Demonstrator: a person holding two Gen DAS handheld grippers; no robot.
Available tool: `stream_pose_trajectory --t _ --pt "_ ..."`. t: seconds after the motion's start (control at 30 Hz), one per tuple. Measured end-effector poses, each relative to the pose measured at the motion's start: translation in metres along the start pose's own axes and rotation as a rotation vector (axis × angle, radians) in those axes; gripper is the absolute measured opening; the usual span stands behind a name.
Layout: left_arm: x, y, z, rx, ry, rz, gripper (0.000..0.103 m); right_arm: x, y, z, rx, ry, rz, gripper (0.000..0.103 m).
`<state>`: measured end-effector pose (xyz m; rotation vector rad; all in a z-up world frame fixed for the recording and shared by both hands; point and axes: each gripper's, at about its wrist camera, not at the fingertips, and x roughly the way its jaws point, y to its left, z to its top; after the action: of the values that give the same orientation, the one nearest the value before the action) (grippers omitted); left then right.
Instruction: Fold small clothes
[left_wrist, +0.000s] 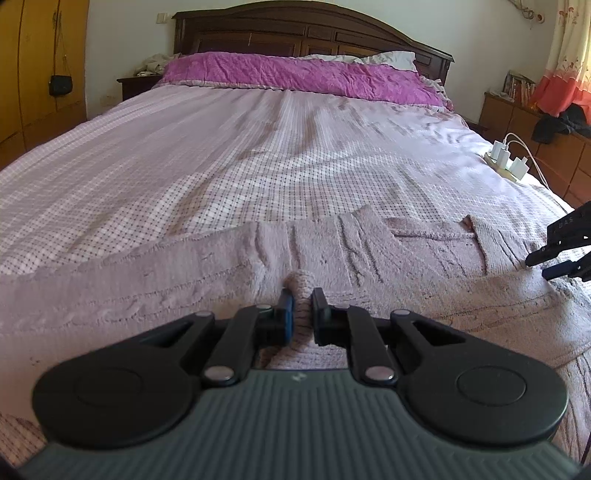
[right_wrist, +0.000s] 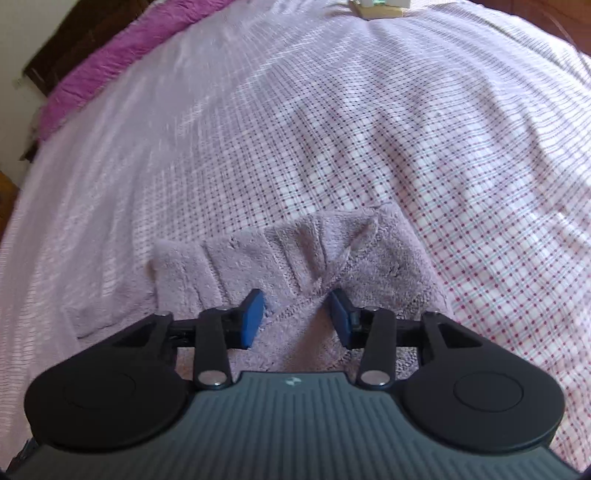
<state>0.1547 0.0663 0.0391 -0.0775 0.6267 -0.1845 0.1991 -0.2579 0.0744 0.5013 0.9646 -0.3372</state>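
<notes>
A pale lilac fuzzy knit garment lies spread across the near part of the bed. My left gripper is shut on a pinched ridge of its fabric, which pokes up between the blue pads. In the right wrist view the same garment shows a folded, bunched corner. My right gripper points steeply down over it, jaws apart, with the fabric lying below the gap and the pads not pressing on it. The right gripper's fingers also show at the right edge of the left wrist view, just over the garment's edge.
The checked pink bed sheet stretches far beyond the garment. A folded purple quilt and a dark wooden headboard lie at the far end. A power strip with white chargers sits on the right edge of the bed.
</notes>
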Motion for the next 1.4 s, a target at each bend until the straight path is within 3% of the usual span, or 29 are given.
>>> stream_pose_trajectory --t 0.1,0.17,0.3,0.43,0.57,0.67,0.77,1.0,1.17,1.23,1.3,1.4 --pt "-0.001 0.001 -0.001 -0.005 0.000 -0.004 0.013 -0.002 0.000 -0.004 0.000 -0.021 0.003 0.010" --pt "-0.003 0.000 0.000 0.000 -0.006 -0.007 0.013 -0.003 -0.009 -0.002 0.030 -0.041 0.034 0.006" --pt "-0.008 -0.002 0.004 0.009 -0.032 -0.010 0.013 -0.023 -0.019 -0.002 0.063 -0.144 0.104 0.004" --pt "-0.007 -0.004 0.008 0.016 -0.057 0.005 0.013 -0.035 -0.017 0.000 0.031 -0.238 0.092 0.000" --pt "0.010 -0.004 0.008 0.022 -0.014 0.019 0.013 -0.022 -0.015 0.005 -0.023 -0.185 0.160 0.000" --pt "0.019 -0.004 0.007 0.041 0.033 0.031 0.016 -0.018 -0.013 0.002 -0.087 -0.154 0.183 0.002" --pt "0.015 0.000 0.006 0.031 0.045 0.054 0.029 -0.027 -0.013 -0.003 -0.149 -0.180 0.171 0.006" --pt "-0.015 0.014 0.003 -0.009 0.077 0.026 0.034 -0.045 -0.042 -0.033 -0.184 -0.151 0.236 0.013" --pt "-0.018 0.009 -0.005 0.021 0.105 0.020 0.034 -0.046 -0.052 -0.034 -0.217 -0.235 0.151 0.015" --pt "-0.016 0.004 -0.007 0.032 0.106 0.032 0.034 -0.042 -0.060 -0.023 -0.200 -0.278 0.115 0.023" --pt "-0.016 0.003 -0.006 0.025 0.107 0.032 0.034 -0.036 -0.067 -0.016 -0.197 -0.289 0.090 0.043" --pt "-0.015 0.002 -0.004 0.016 0.111 0.032 0.034 -0.014 -0.077 -0.002 -0.215 -0.225 0.112 0.047"
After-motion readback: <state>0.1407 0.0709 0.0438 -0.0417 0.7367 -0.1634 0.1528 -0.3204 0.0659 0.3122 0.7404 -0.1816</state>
